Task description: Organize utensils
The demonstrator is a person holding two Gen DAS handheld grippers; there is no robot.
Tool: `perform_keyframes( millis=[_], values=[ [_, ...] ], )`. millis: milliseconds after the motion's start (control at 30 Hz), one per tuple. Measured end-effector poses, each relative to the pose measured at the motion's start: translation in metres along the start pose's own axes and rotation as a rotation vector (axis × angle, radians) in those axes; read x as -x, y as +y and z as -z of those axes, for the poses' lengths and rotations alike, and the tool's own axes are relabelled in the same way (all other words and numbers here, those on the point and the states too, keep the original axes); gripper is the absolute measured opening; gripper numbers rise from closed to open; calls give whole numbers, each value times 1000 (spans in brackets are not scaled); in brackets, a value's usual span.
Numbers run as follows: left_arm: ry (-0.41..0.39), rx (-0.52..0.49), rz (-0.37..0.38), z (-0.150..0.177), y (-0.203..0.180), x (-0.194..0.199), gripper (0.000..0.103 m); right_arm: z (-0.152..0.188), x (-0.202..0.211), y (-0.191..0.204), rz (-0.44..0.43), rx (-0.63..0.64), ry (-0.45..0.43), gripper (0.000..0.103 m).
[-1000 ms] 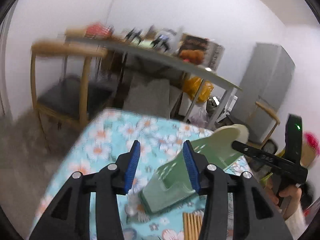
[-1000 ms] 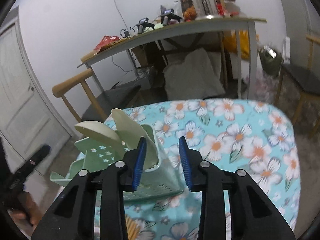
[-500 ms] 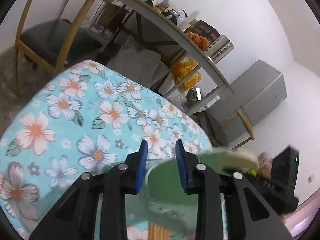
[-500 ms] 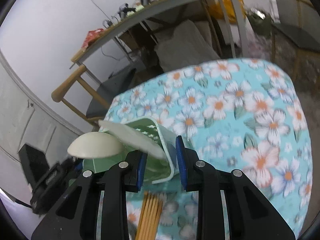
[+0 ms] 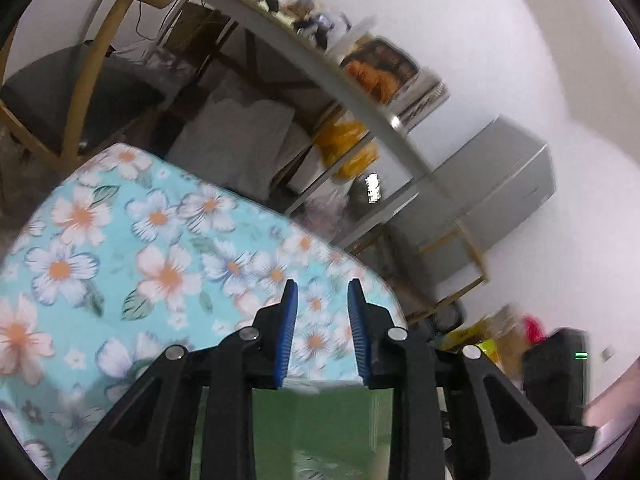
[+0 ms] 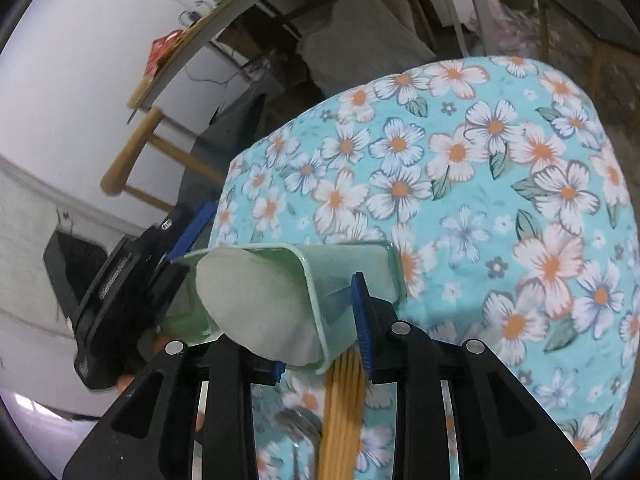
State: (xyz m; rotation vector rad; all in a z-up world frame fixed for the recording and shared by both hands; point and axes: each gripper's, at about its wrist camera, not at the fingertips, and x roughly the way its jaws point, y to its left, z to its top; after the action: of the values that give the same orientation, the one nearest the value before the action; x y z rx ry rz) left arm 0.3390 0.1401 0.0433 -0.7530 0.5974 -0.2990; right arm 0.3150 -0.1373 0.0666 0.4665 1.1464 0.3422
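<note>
Gripping the green utensil holder (image 6: pixel 348 268), both jaws straddle its walls.

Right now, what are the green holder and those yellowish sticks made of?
The green holder looks like plastic: smooth, slightly see-through walls with a moulded rim. The yellowish sticks look like wood or bamboo, matt and pale tan with lengthwise lines, probably chopsticks. I can't tell which for sure.

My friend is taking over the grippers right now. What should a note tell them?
Right gripper: fingers clamped across the green utensil holder, which is tilted over the floral tablecloth.
Left gripper: fingers have just been closing at the holder's other end; whether they grip it is unclear.
Two pale spatulas are in the holder.
Left: wooden chopsticks and a metal utensil lie on the cloth.
</note>
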Motion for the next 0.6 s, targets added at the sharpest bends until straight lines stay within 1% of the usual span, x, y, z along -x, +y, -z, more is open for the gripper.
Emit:
perform_keyframes(
  millis=[33, 67, 133, 167, 200, 233, 267, 333, 433, 467, 500, 567, 600],
  values=[
    [-15, 9, -3, -2, 1, 4, 24, -3, -2, -3, 3, -14, 7, 26],
    [-37, 2, -11, -4, 0, 11, 24, -7, -6, -7, -17, -36, 16, 26],
    [-72, -36, -23, -8, -8, 22, 24, -13, -13, -17, -63, -88, 47, 33],
    [-80, -54, -29, -9, -13, 24, 24, -14, -13, -19, -73, -100, 54, 37],
    [-85, -84, -33, -10, -19, 29, 24, -16, -12, -19, -77, -93, 50, 37],
    [-89, -103, -31, -11, -23, 33, 24, -16, -10, -17, -72, -65, 32, 37],
    [-91, -115, -27, -11, -26, 36, 24, -16, -5, -13, -48, -14, -3, 37],
    [-93, -122, -25, -10, -32, 43, 24, -12, 8, -3, -2, 79, -62, 43],
    [-118, -160, -36, -5, -43, 58, 25, -7, 27, 2, -28, 143, -117, 47],
    [-125, -173, -42, -2, -45, 62, 26, -4, 38, 4, -37, 158, -152, 49],
    [-128, -190, -50, 2, -49, 68, 26, 0, 49, 5, -38, 174, -186, 49],
    [-116, -212, -54, 15, -51, 79, 26, 13, 72, 5, -16, 211, -261, 49],
    [-102, -224, -65, 26, -50, 87, 26, 26, 86, 2, -4, 234, -321, 49]
  ],
)
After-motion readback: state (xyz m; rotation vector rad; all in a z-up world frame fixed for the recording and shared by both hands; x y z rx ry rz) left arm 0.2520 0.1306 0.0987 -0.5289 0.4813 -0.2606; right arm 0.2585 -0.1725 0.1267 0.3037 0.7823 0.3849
